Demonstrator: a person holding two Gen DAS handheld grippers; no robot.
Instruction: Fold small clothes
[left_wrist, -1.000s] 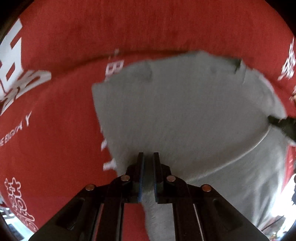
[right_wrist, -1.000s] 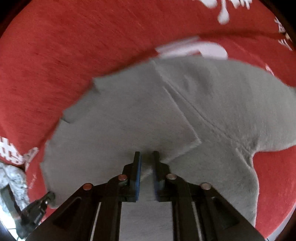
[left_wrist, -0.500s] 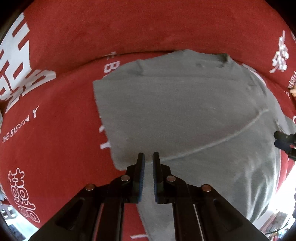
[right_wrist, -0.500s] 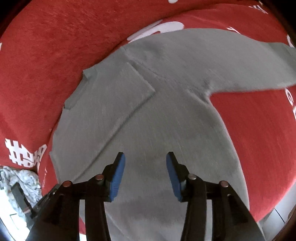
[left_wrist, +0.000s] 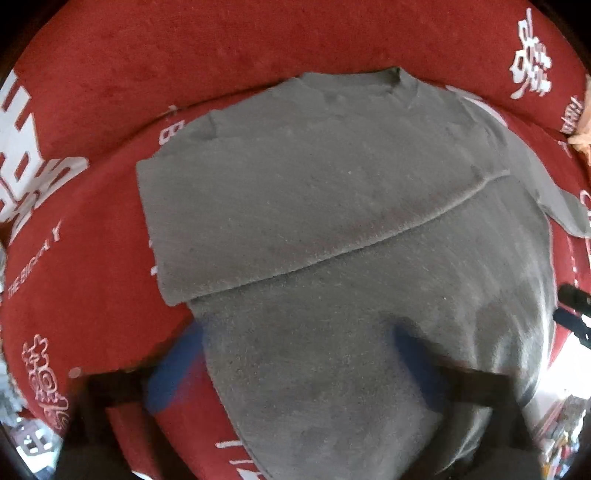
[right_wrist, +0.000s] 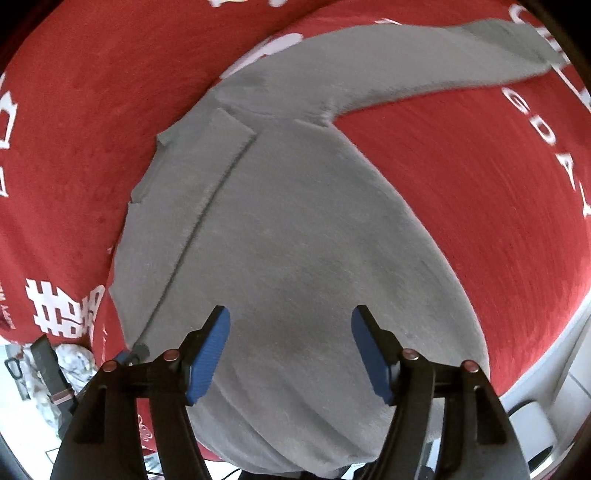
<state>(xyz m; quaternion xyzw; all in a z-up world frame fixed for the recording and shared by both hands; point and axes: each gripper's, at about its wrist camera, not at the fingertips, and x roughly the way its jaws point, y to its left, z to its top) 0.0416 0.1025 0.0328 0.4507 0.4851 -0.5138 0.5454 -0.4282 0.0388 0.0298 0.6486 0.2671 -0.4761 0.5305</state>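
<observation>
A small grey long-sleeved top (left_wrist: 332, 229) lies flat on a red cloth (left_wrist: 92, 258). Its left part is folded over the body, with the fold edge (left_wrist: 369, 243) running diagonally. In the right wrist view the top (right_wrist: 295, 240) shows one sleeve (right_wrist: 424, 70) stretched out to the upper right. My left gripper (left_wrist: 295, 365) is open above the hem, its blue pads blurred. My right gripper (right_wrist: 290, 343) is open and empty above the lower body of the top.
The red cloth carries white characters and lettering (right_wrist: 546, 136). A patterned cloth heap (right_wrist: 74, 365) lies at the lower left of the right wrist view. The surface's edge and floor show at the lower right (right_wrist: 554, 369).
Both grippers were shut on the grey top and have let it go: the right opened first, then the left. Both have pulled back, and the folded part now lies flat.
</observation>
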